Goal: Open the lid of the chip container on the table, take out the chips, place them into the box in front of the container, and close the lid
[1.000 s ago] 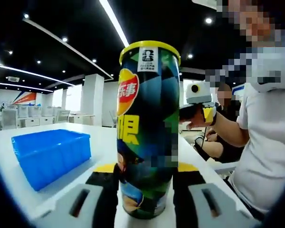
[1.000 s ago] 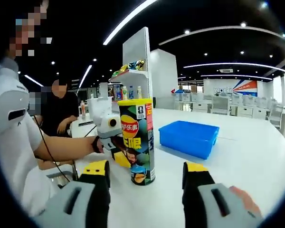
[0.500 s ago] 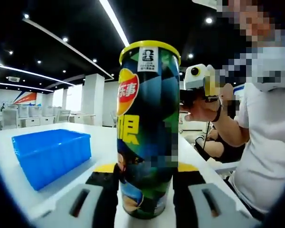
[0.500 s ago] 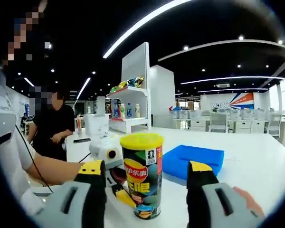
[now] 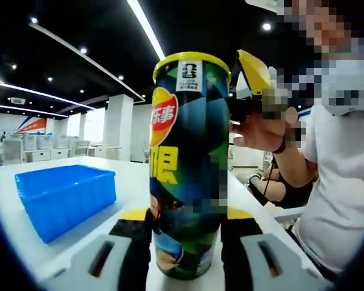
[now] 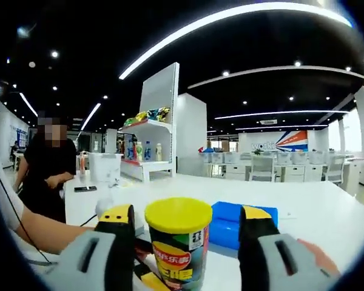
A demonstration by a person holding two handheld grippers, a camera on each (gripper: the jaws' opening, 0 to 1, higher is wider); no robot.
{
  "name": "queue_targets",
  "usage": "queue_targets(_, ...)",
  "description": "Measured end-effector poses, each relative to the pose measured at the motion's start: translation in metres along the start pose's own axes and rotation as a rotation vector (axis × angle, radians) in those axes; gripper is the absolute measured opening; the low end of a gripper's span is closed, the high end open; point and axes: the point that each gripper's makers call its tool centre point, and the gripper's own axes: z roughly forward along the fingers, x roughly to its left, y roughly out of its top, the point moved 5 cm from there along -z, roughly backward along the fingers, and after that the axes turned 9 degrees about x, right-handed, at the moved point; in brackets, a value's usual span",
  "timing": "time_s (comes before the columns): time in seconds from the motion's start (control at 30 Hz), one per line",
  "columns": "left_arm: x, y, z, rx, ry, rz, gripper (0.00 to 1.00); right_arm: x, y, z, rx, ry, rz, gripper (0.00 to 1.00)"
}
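Left gripper (image 5: pixel 185 221) clamps the base of the chip can (image 5: pixel 188 163) upright on the tabletop (image 5: pixel 24 239). Right gripper (image 6: pixel 186 221), jaws spread, brackets the yellow lid (image 6: pixel 178 215), still fitted. Blue box (image 5: pixel 64 197) at 9 o'clock awaits chips; all steps remain.

Left gripper (image 5: pixel 185 227) clamped; right gripper (image 6: pixel 185 225) agape.

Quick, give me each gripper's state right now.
Left gripper: shut on the can, low on its body.
Right gripper: open, jaws either side of the yellow lid, not gripping.
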Motion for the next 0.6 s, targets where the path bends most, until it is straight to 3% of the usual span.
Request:
queue_targets(0.13,0.0001,0.0001,0.0001,0.007,-0.001,-0.003,0.46,0.0029,-0.0039,0.006,0.021,-0.002,0.02,0.67)
queue_targets(0.2,0.0002,0.0,0.0,0.007,0.0,-0.004,0.46,0.0034,-0.0018,0.0059,-0.002,-0.01,0.06,0.64)
queue_targets(0.37,0.0004,-0.0004,0.0,-0.003,-0.003,-0.009,0.46,0.0052,-0.0011,0.0079,0.008,-0.048,0.056,0.64)
queue_targets(0.43,0.0005,-0.0005,0.0,-0.005,-0.003,-0.009,0.46,0.003,-0.0033,0.0094,0.034,-0.095,0.029,0.64)
queue_targets(0.6,0.0006,-0.0005,0.0,-0.007,-0.003,-0.009,0.46,0.0098,-0.0028,0.012,0.039,-0.128,-0.011,0.58)
